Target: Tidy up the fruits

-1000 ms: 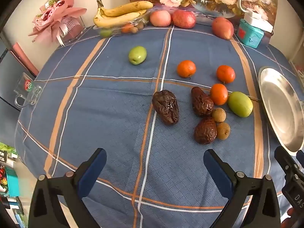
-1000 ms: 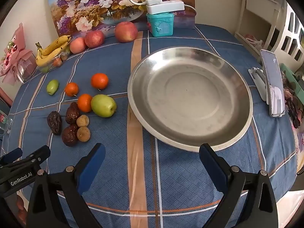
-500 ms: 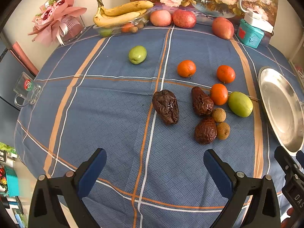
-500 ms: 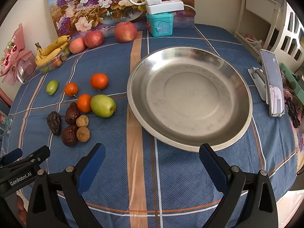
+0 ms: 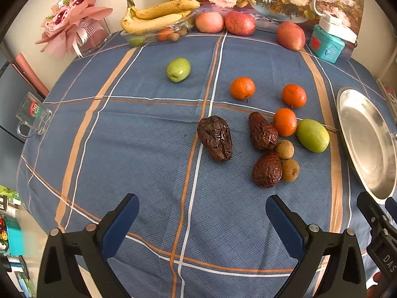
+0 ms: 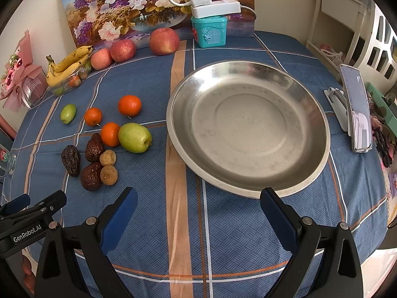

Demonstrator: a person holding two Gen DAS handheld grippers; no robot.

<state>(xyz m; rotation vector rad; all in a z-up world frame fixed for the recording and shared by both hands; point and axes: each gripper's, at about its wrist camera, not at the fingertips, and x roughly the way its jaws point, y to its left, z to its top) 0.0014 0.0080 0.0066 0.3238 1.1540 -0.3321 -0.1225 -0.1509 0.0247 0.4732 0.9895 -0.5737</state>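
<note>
Loose fruit lies on the blue plaid cloth: three oranges (image 5: 242, 88), three wrinkled brown dates (image 5: 215, 137), two small tan longans (image 5: 284, 149), a green apple (image 5: 313, 135) and a small green fruit (image 5: 178, 69). The same cluster shows in the right wrist view, left of a bare steel plate (image 6: 310, 173), with the green apple (image 6: 134, 137) nearest it. My left gripper (image 5: 202, 211) hovers open above the cloth, short of the dates. Near the plate's front rim my right gripper (image 6: 198, 204) stands open too, nothing between its fingers.
At the back are bananas in a clear tray (image 5: 158, 15), three red apples (image 5: 239, 23), a teal box (image 5: 326, 43) and a flower painting. A pink bouquet (image 5: 72, 22) and glass mug (image 5: 34, 118) sit left. A phone on a stand (image 6: 354, 106) is right of the plate.
</note>
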